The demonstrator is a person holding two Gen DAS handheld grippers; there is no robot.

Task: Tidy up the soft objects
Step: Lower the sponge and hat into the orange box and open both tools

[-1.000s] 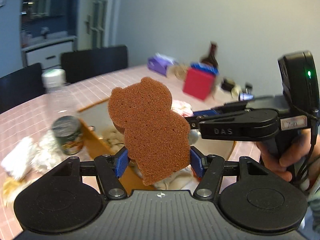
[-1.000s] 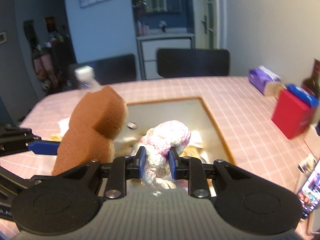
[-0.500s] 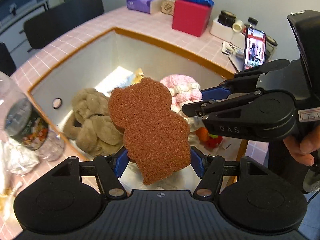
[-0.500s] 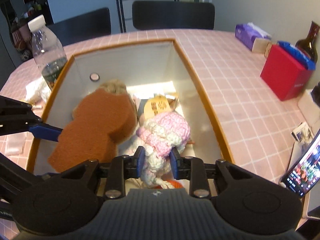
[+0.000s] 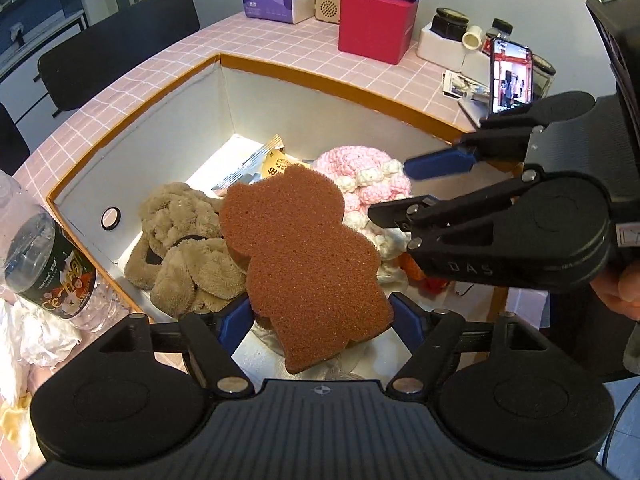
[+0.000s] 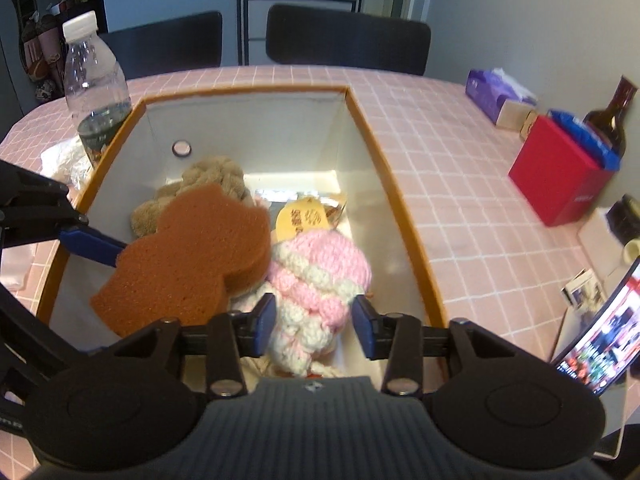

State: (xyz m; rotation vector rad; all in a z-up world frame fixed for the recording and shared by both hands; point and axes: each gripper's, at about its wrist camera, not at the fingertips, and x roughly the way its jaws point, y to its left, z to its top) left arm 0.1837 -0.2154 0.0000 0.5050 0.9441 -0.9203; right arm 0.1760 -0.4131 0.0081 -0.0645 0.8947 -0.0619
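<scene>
A bottle (image 5: 38, 256) is standing at the left, just outside the box (image 6: 384, 160). Inside, a tan plush (image 5: 184, 252) is lying against the left wall. The sponge (image 5: 304, 256) is leaning on it, sitting between the left gripper (image 5: 320, 320) whose jaws have just been opening and are standing wide, pads clear of it. Beside it the pink knit (image 6: 320, 280) is resting in the box between the right gripper (image 6: 316, 320), also just opening, pads apart from the yarn. A red box (image 6: 560, 168) is sitting further right
</scene>
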